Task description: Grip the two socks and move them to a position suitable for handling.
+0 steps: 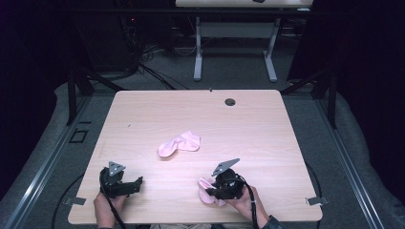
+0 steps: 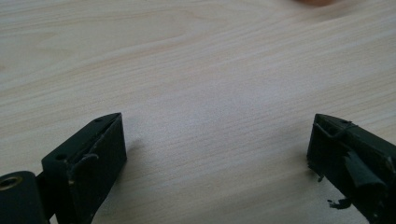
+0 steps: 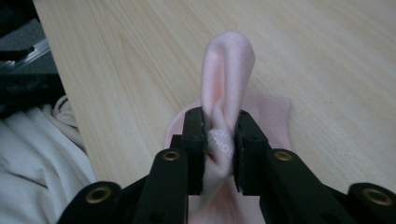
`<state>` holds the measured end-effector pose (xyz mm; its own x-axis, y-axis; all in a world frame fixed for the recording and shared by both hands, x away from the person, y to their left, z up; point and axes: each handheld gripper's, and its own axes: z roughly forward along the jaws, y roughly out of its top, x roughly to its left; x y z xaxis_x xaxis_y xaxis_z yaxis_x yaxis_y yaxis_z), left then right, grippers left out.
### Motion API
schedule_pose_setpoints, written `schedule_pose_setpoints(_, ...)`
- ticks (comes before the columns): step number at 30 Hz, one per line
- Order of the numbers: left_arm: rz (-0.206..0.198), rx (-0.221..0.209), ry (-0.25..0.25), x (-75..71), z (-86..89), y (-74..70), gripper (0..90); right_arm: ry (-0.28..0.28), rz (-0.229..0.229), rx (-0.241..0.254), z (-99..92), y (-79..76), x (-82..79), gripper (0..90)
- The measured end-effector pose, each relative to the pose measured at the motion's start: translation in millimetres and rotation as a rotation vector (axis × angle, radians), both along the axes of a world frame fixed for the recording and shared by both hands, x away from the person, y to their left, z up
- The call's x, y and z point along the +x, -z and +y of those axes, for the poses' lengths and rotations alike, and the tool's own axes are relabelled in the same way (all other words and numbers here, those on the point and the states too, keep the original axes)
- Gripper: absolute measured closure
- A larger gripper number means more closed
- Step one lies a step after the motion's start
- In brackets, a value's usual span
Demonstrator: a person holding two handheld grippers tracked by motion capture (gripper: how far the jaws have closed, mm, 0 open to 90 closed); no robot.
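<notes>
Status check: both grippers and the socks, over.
Left gripper open, nothing between jaws. Right gripper shut on pink sock at near table edge. Second sock lies mid-table, path clear.

Between my two grippers the table lies bare, and my left gripper has only wood between its wide-apart jaws. Ahead, a pink sock lies mid-table in the straight path forward, with free wood on both sides and beyond it. My right gripper is blocked by the second pink sock pinched between its jaws.
</notes>
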<state>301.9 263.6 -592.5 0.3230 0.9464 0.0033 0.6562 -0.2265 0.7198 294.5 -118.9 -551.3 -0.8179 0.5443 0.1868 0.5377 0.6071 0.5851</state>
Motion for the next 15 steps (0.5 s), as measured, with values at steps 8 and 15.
schedule_pose_setpoints(8, 0.0, 0.0, 0.0, 0.0, 0.0, 0.0, 4.5, 0.006, -0.072, 0.098, -9.6, -33.2, 14.9, 13.9)
schedule_pose_setpoints(15, -0.001, 0.001, -0.001, -0.1, -0.1, 0.0, 4.5, 0.044, -0.101, 0.11, 7.6, -57.2, 81.4, 0.5)
